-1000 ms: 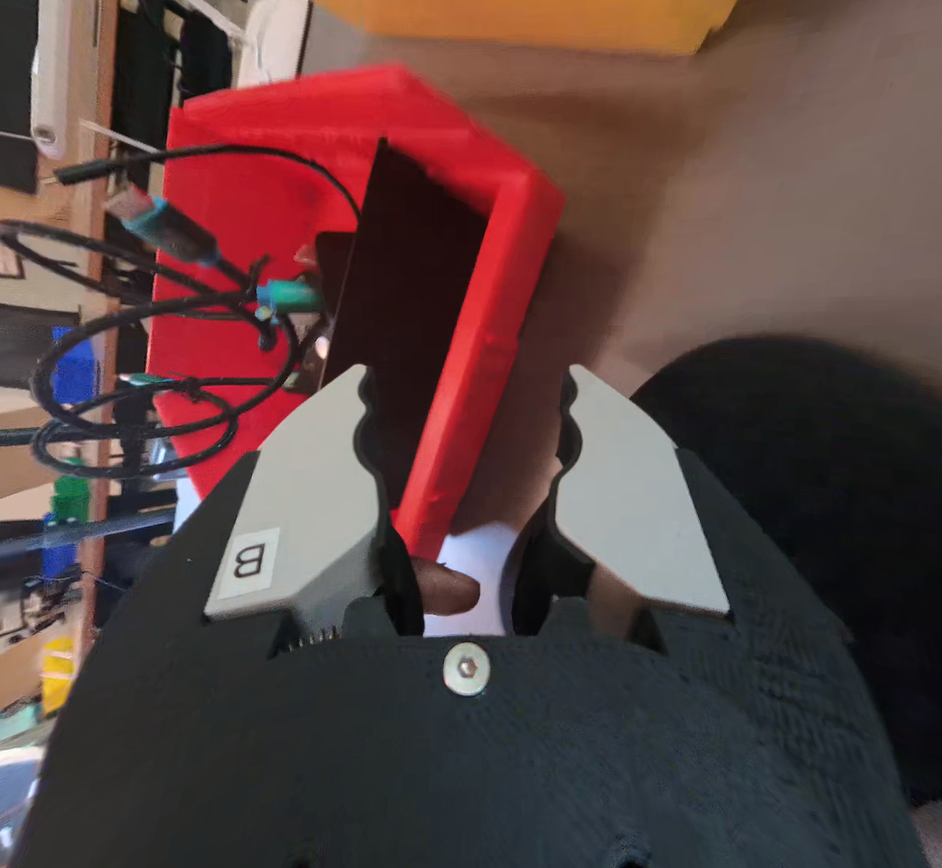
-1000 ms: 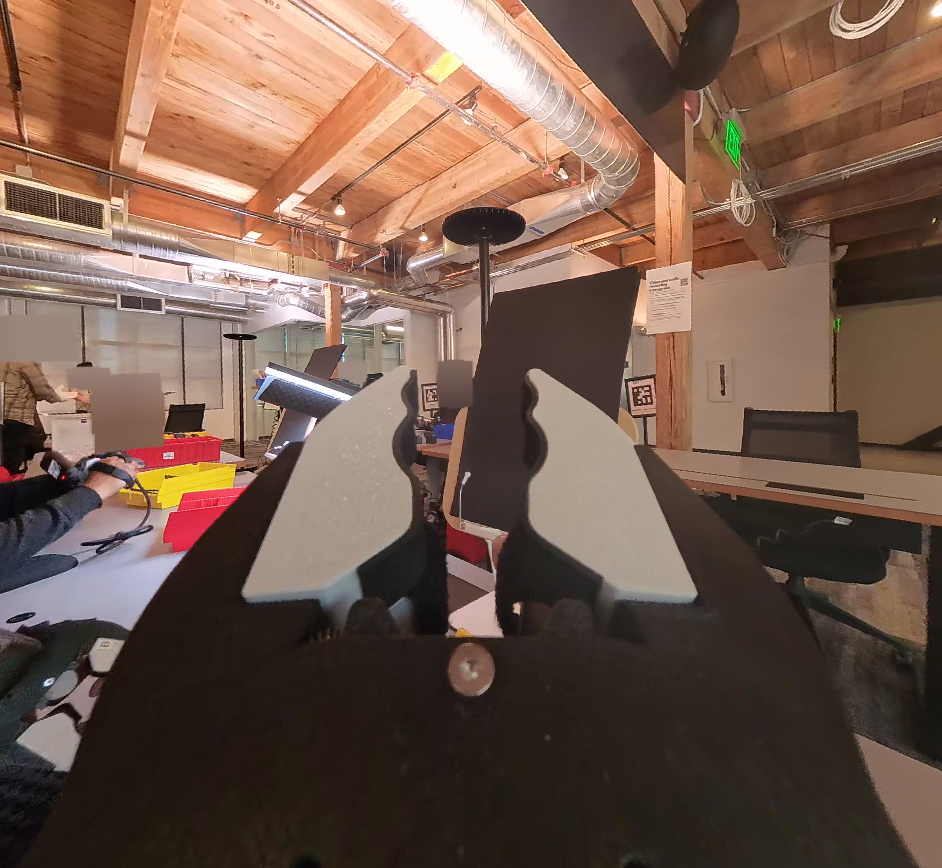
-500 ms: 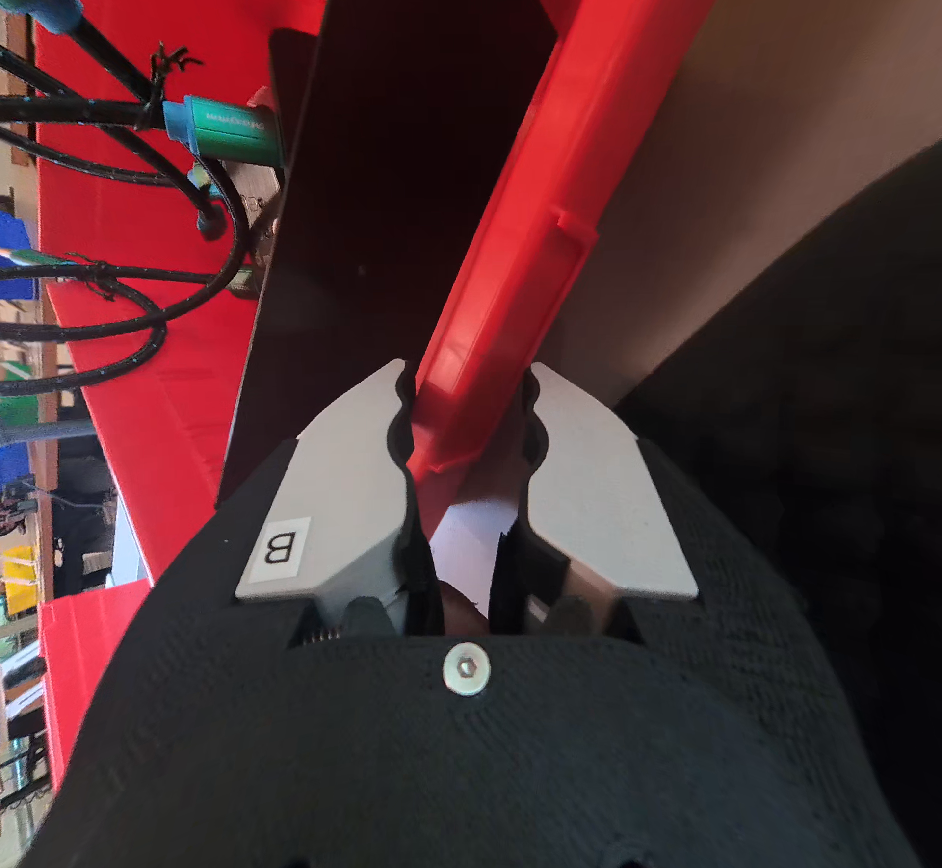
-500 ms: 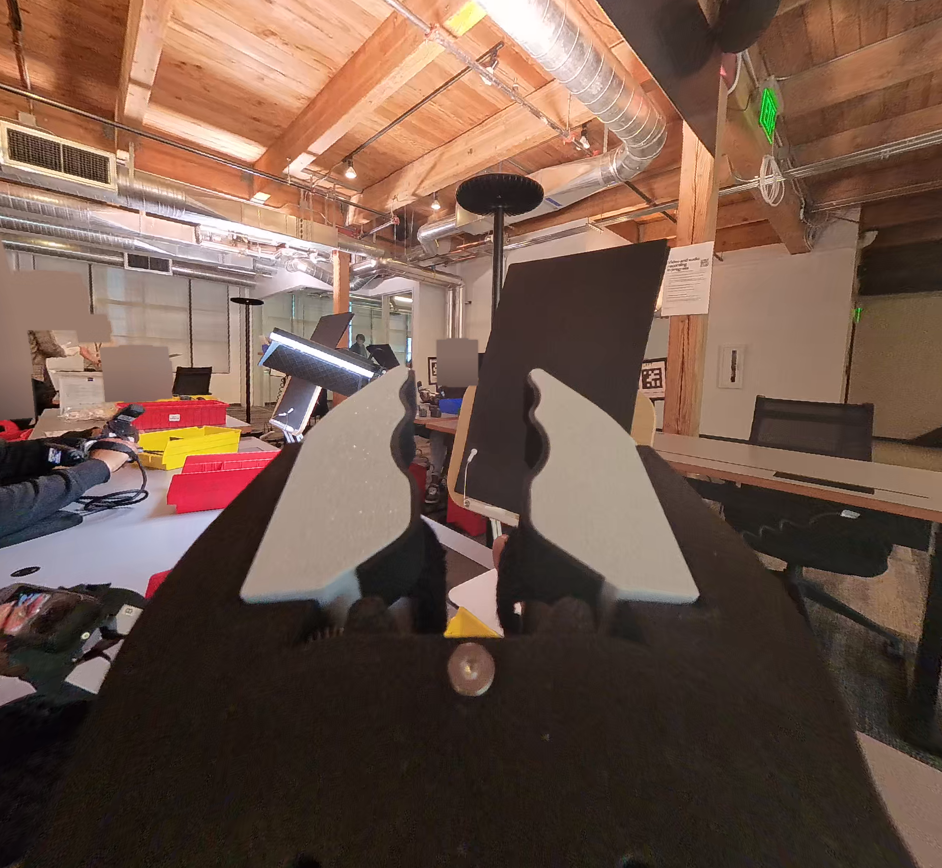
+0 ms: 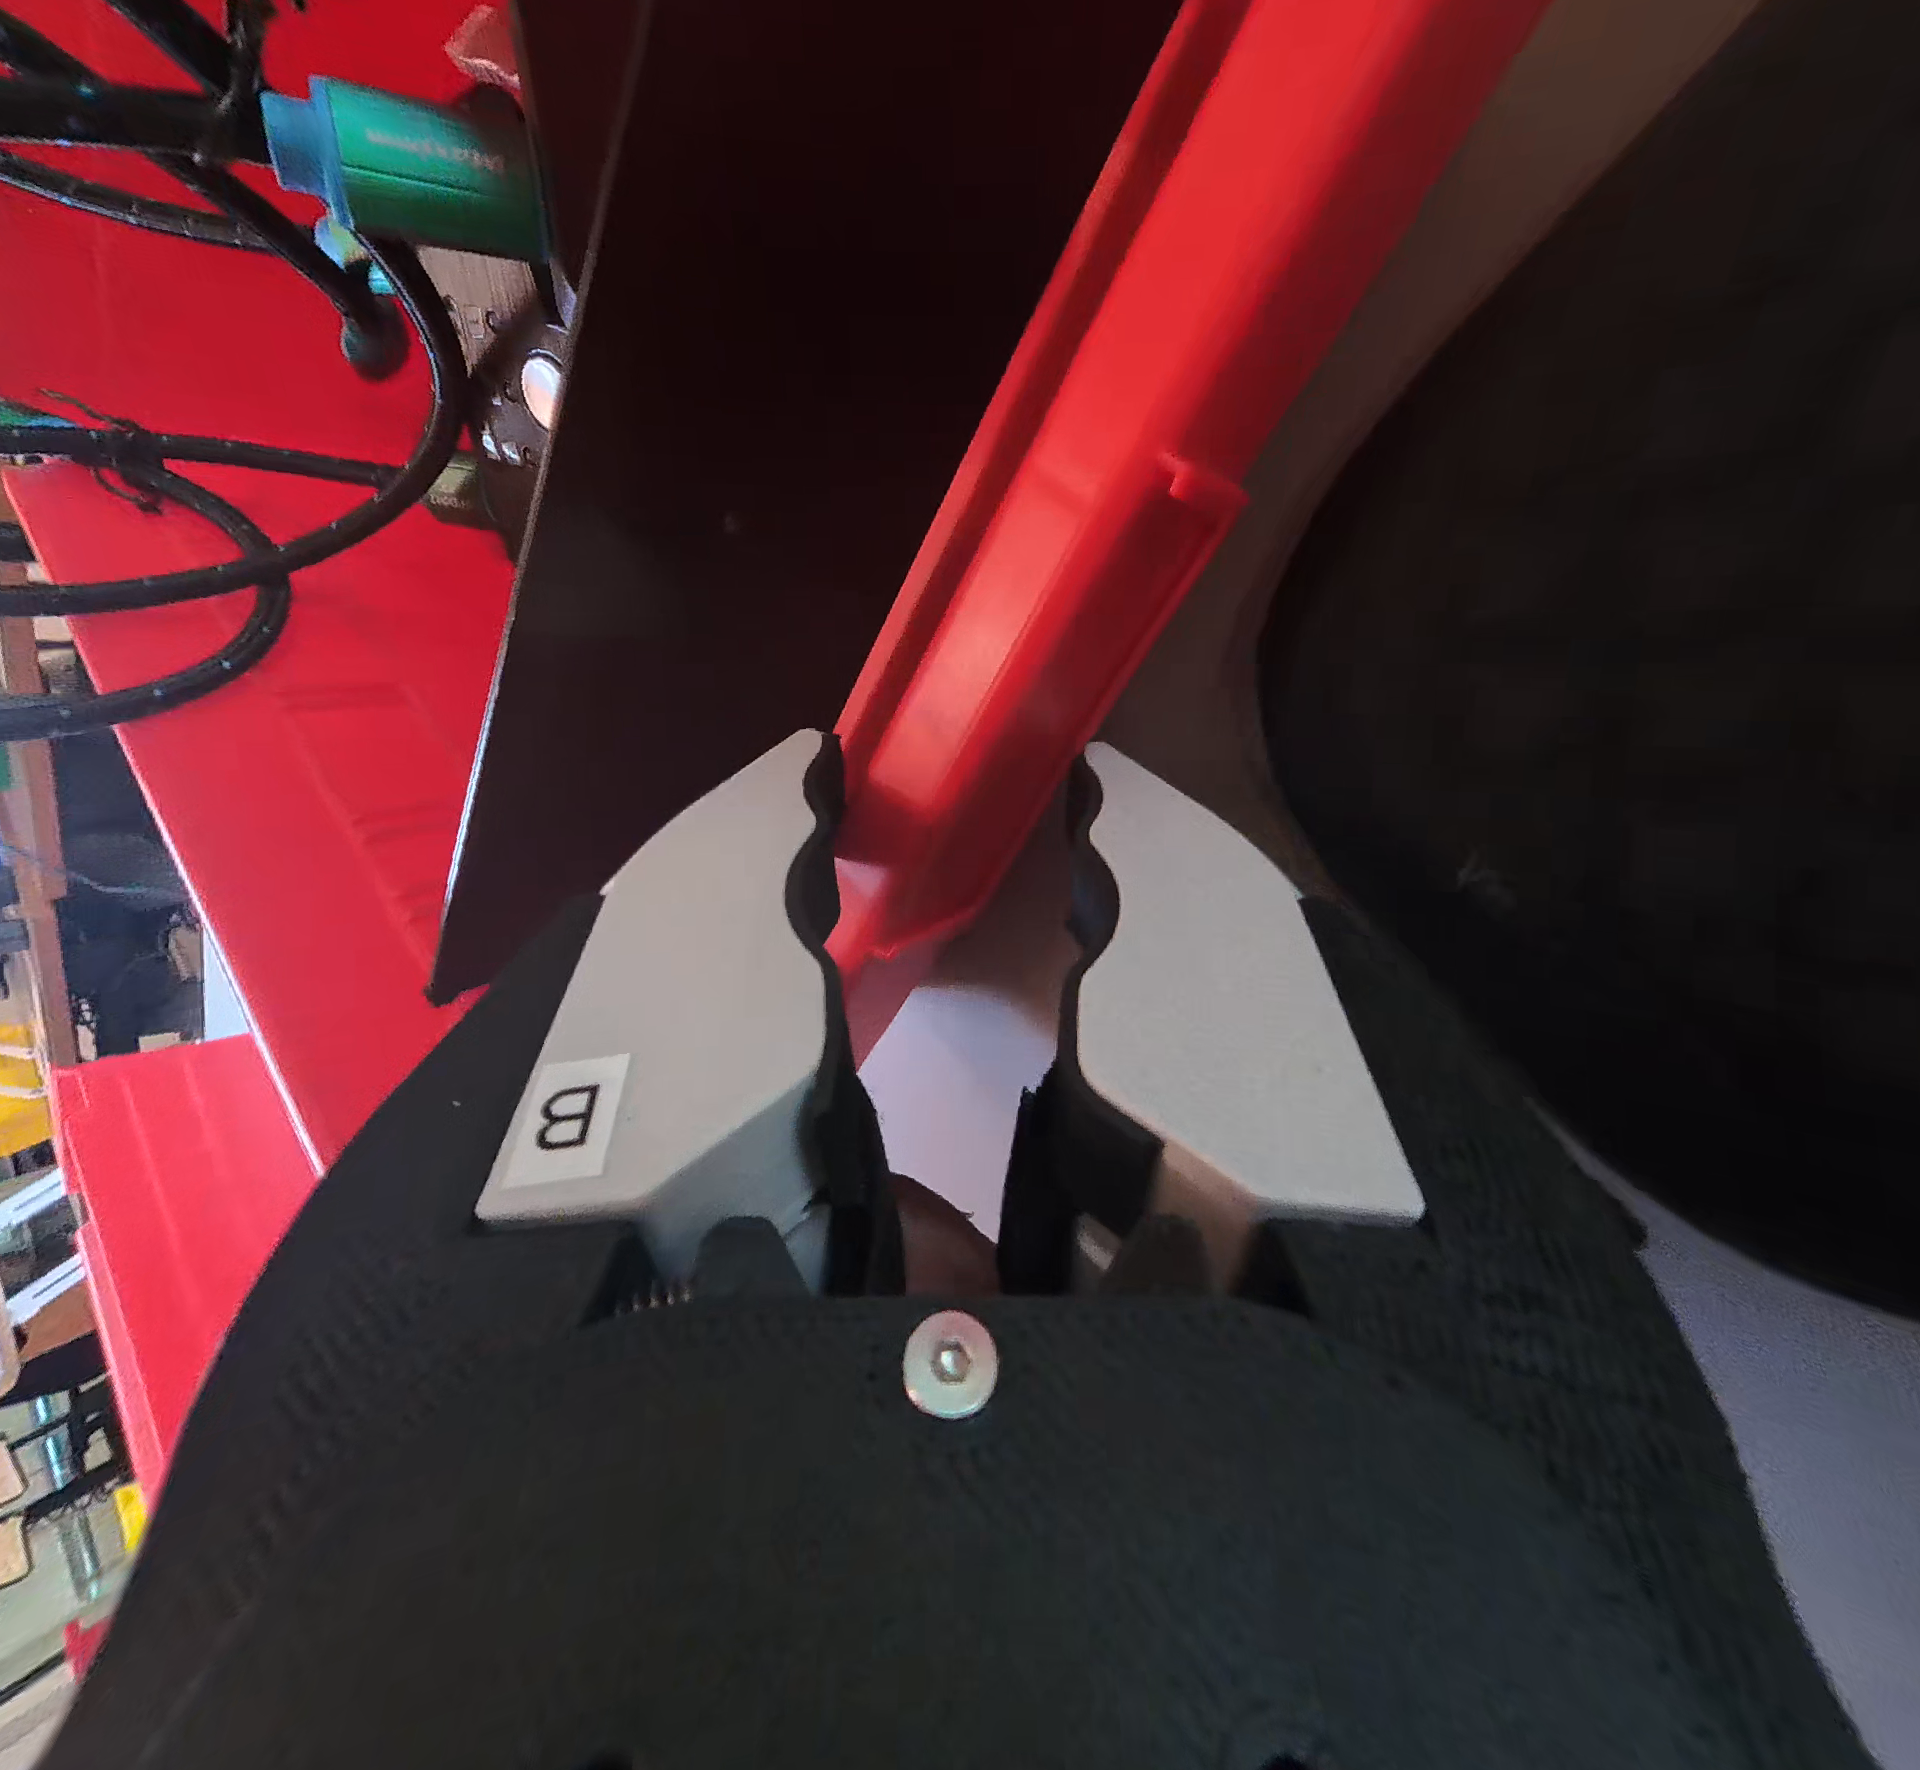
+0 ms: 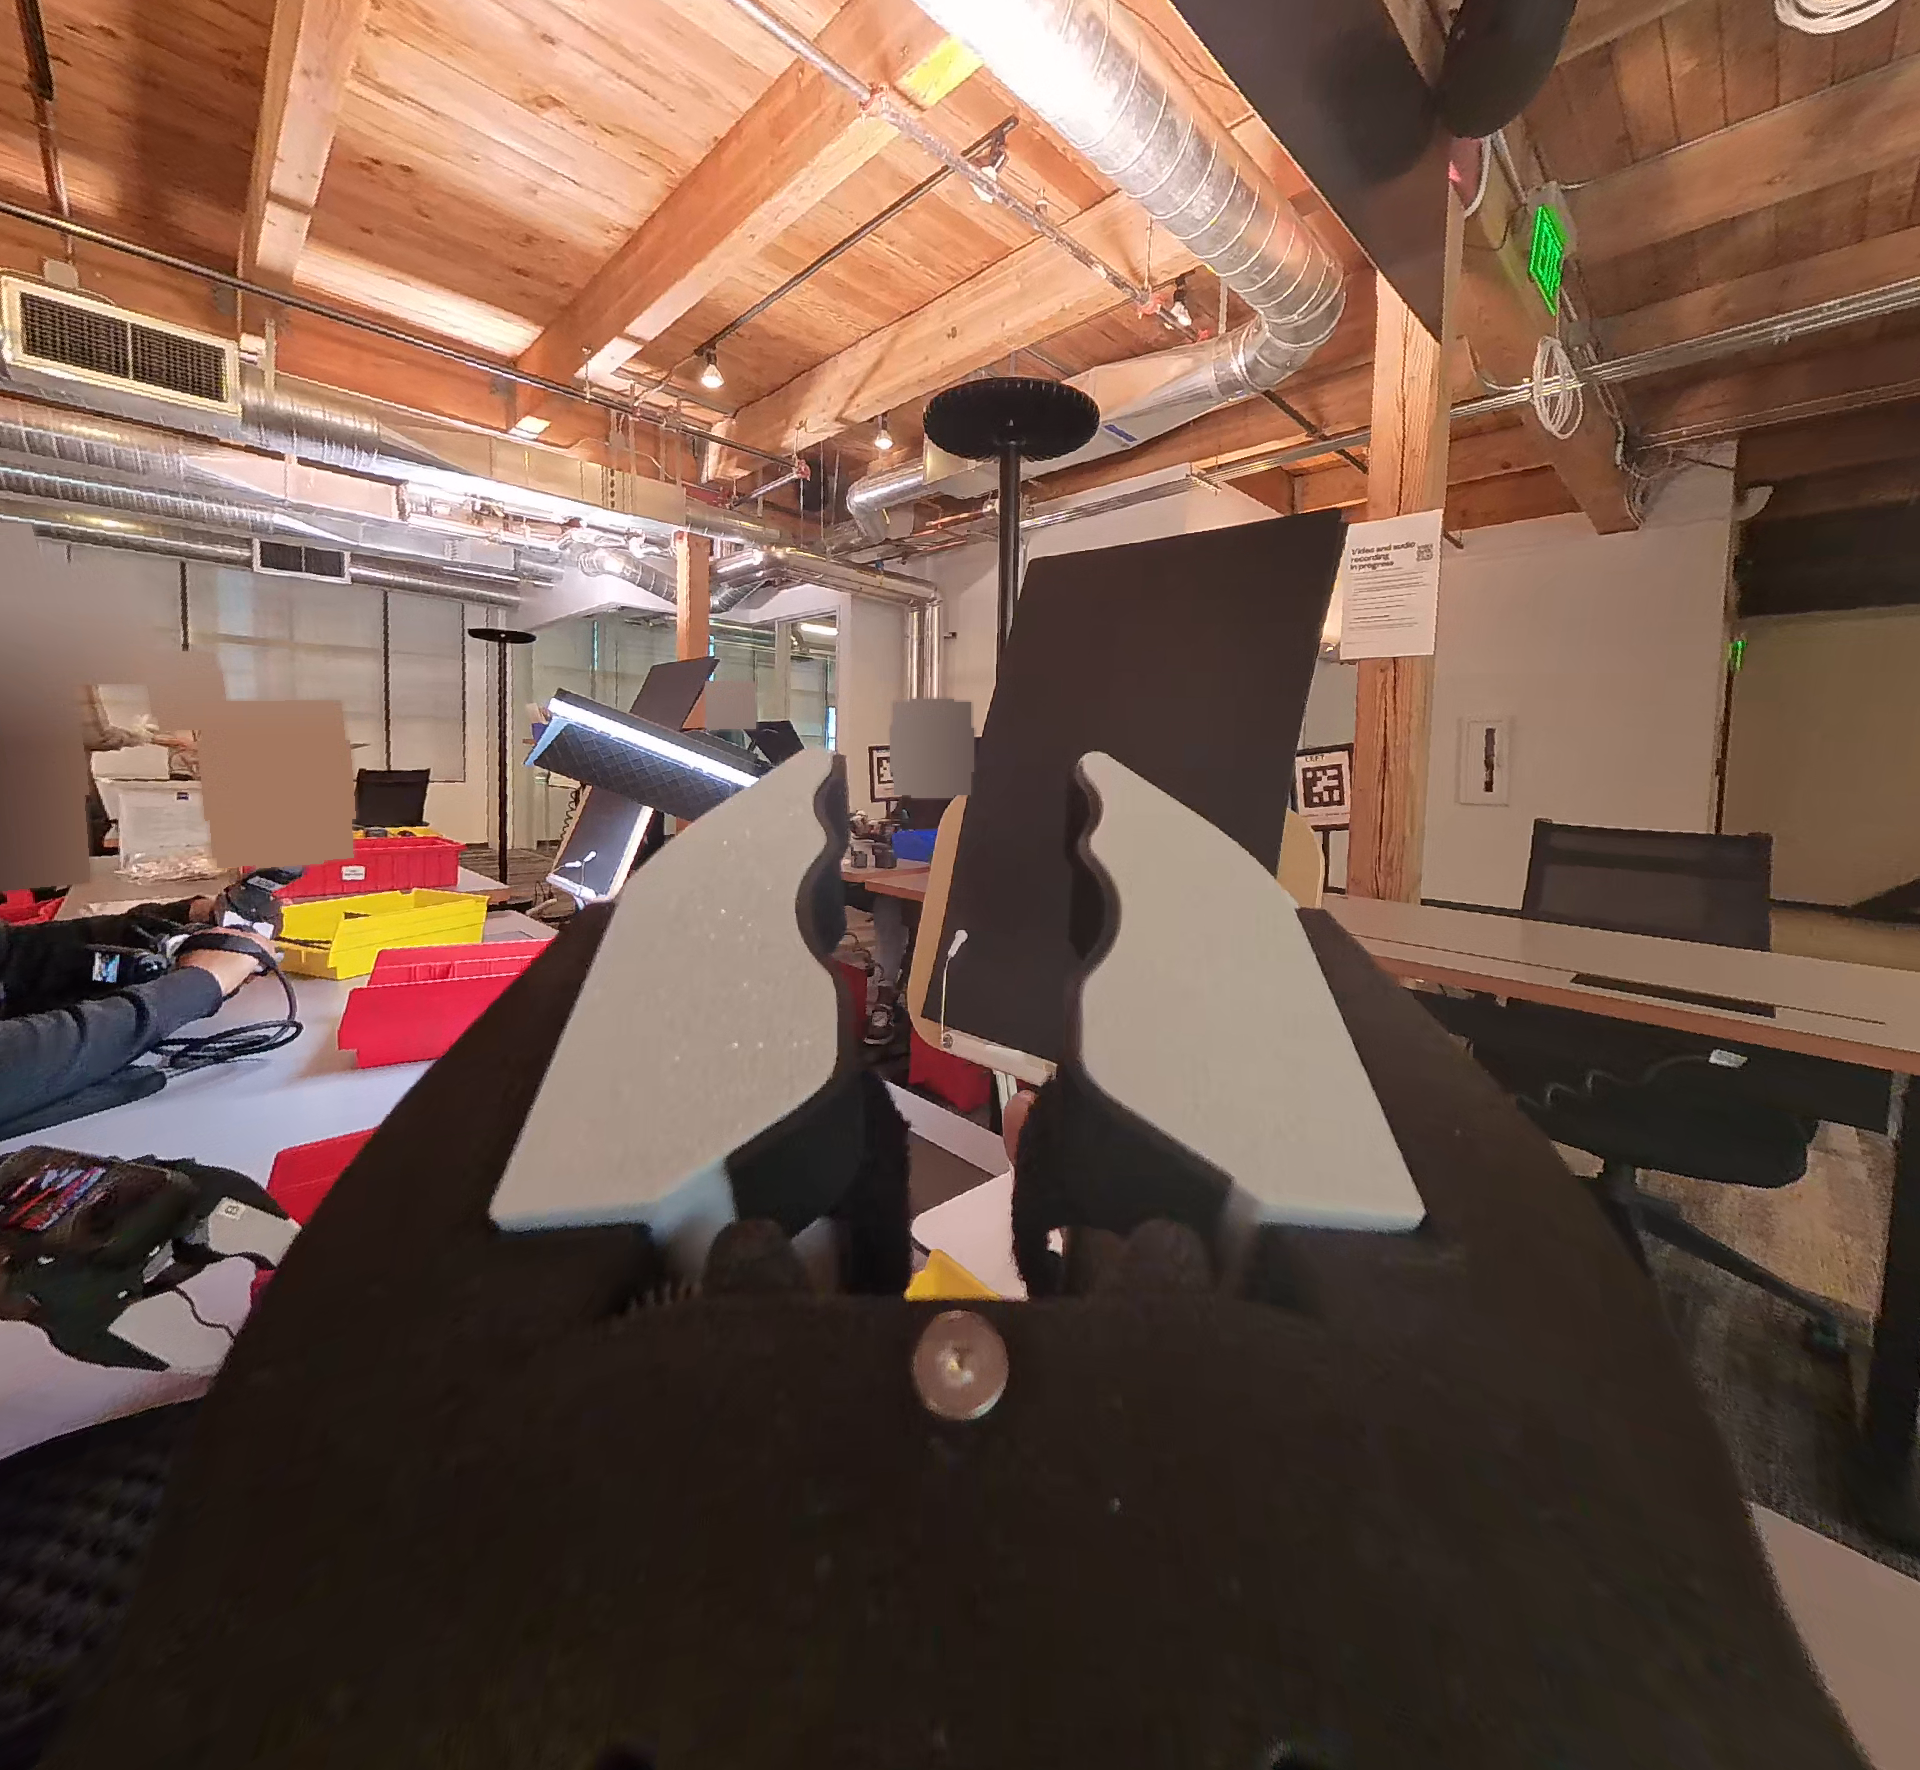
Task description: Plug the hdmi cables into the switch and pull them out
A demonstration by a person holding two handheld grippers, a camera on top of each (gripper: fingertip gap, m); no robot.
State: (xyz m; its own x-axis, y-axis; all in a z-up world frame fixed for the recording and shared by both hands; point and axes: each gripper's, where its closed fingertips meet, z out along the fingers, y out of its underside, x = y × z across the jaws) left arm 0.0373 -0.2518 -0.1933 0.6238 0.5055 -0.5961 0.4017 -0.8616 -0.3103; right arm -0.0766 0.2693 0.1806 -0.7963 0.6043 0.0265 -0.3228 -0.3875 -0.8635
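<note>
Left claw [image 5: 951, 847]: fingers either side of the rim of the red bin [image 5: 1049, 577], pinching that wall near its corner. The left pad touches the plastic; contact on the right pad is not clear. The view is rolled sideways, with the bin floor to the left.

Inside the bin: a dark switch [image 5: 514, 390] with a small round button, mostly hidden behind a black panel [image 5: 831, 266]. One HDMI cable with a green plug [image 5: 416, 172] sits against the switch; whether it is fully seated cannot be told. More braided black HDMI cables [image 5: 239, 567] loop across the bin floor.

Right claw [image 6: 956, 889]: spread, holding nothing, raised and aimed across the room, well apart from the bin. A pale bench [image 6: 208, 1107] with red and yellow bins lies to its left.

Judgement: the bin is light, stiff and smooth, so it may slip or tip under a rim pinch. The cables are springy and will pull back. The plugs are rigid: take hold on the green shell, flat faces between the pads, never on the cord. The switch is small and light, so it will likely drag along unless braced.
</note>
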